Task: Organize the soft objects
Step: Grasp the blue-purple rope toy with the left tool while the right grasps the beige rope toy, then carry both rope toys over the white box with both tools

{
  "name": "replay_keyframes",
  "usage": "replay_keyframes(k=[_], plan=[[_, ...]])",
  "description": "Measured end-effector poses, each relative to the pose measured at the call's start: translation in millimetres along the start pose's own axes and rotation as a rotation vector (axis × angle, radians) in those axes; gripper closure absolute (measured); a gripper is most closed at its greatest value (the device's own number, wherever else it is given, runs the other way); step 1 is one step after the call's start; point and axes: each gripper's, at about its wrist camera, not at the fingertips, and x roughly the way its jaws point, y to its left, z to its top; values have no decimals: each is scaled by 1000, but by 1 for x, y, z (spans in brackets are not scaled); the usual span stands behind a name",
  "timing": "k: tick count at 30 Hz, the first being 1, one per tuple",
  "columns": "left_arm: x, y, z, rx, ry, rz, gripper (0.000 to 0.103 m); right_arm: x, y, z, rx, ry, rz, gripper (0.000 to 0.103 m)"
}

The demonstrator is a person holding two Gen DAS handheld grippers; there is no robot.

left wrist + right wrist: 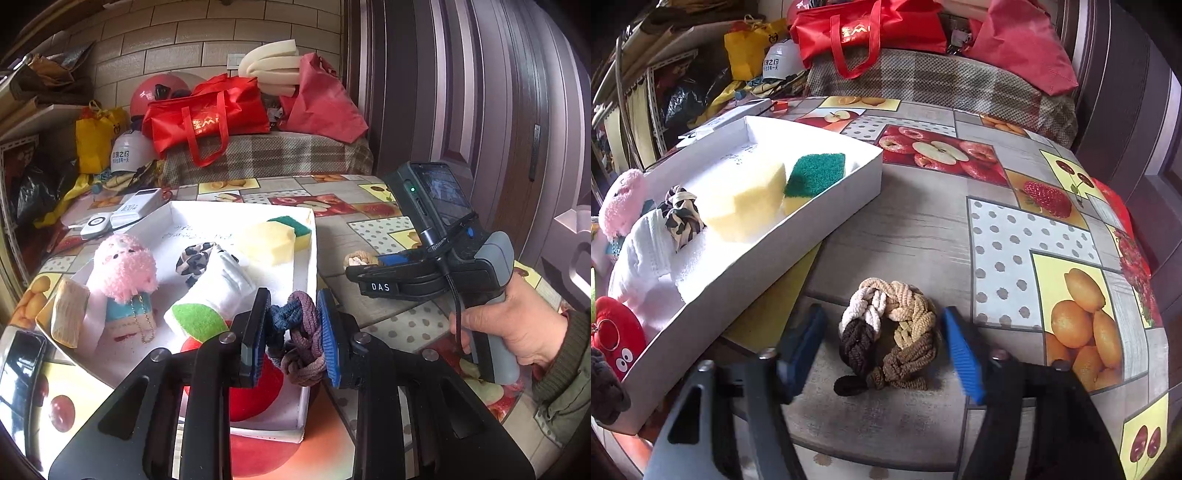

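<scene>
My left gripper [293, 299] is shut on a braided purple and blue hair tie [299, 332], held above the near right corner of the white box [309, 258]. The box holds a pink plush [122, 266], a white towel [221, 280], a leopard scrunchie [194, 258], a yellow sponge [266, 240], a green-topped sponge [291, 225] and a red plush [251, 387]. On the tablecloth right of the box [775, 240] lies a beige, white and brown braided tie [905, 325]. My right gripper [882, 312] straddles it, with a gap still showing at the blurred left pad.
A power bank and small white devices [136, 206] lie behind the box. Red bags [207, 114] sit on a plaid-covered seat beyond the table's far edge. A hand [517, 332] holds the right gripper's handle. A dark door stands at the right.
</scene>
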Motion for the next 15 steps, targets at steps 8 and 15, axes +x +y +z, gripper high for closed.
replay_keyframes(k=[8,15], plan=[[-6,0,-1,-2,-25,19,78,-49,-2,-32,49,-112,45,67],[-8,0,-2,2,-33,21,78,-104,-6,-66,80,-286,48,67]])
